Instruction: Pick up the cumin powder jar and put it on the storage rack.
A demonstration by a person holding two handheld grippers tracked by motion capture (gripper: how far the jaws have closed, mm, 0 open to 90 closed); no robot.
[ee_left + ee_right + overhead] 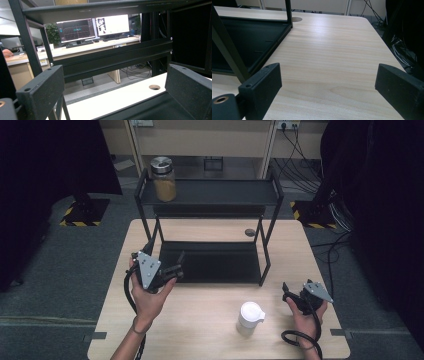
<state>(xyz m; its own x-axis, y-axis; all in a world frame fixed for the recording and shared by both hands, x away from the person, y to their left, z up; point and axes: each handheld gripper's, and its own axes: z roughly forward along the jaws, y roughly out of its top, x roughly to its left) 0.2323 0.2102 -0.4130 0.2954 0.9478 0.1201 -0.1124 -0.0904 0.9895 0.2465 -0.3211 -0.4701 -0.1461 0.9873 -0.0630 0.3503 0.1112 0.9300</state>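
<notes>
I see both forearms bare, no sleeves; each black tool carries a grey three-cornered plate with screws and a looping black cable, possibly a thin wristband on the left

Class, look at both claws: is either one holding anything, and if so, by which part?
Nothing is held. The left claw and the right claw both stand open with empty gaps; the white jar sits untouched on the table.

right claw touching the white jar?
Apart. In the high view, bare tabletop shows between the right claw and the white jar. In the right claw view, the claw stands open with nothing but wood between the jaws.
</notes>
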